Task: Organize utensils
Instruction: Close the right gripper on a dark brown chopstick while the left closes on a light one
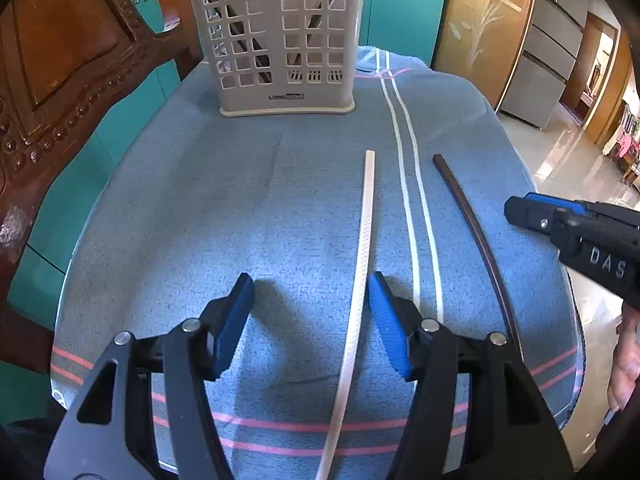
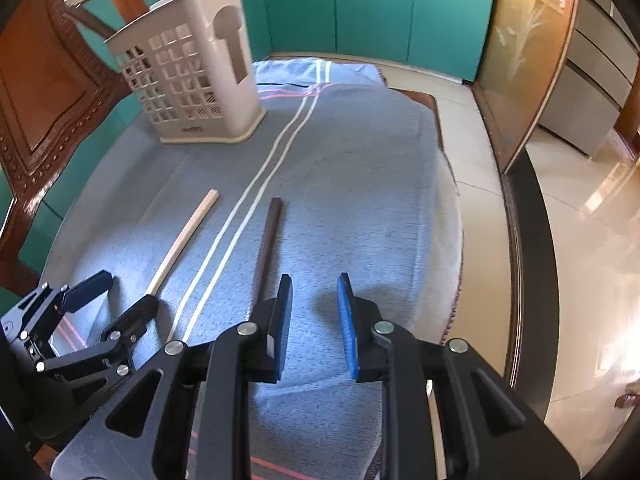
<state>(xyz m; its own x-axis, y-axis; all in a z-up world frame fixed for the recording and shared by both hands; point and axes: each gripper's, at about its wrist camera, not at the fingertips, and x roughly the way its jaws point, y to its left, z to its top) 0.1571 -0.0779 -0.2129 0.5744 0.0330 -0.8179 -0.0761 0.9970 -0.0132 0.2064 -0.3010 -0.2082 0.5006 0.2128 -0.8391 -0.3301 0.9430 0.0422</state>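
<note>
A white chopstick (image 1: 362, 272) lies lengthwise on the blue cloth (image 1: 260, 208); it also shows in the right wrist view (image 2: 184, 240). A dark brown chopstick (image 1: 476, 236) lies to its right, also seen in the right wrist view (image 2: 267, 248). My left gripper (image 1: 310, 292) is open, low over the cloth, the white chopstick passing between its fingers close to the right one. My right gripper (image 2: 314, 292) is open and empty, just right of the dark chopstick. A grey slotted utensil holder (image 1: 276, 40) stands upright at the far end with several utensils inside.
A carved wooden chair back (image 1: 52, 64) stands at the left. Teal cabinets (image 2: 372, 8) line the back. The table's right edge (image 2: 516, 240) drops to a tiled floor (image 2: 592, 240). The left gripper shows in the right wrist view (image 2: 120, 292).
</note>
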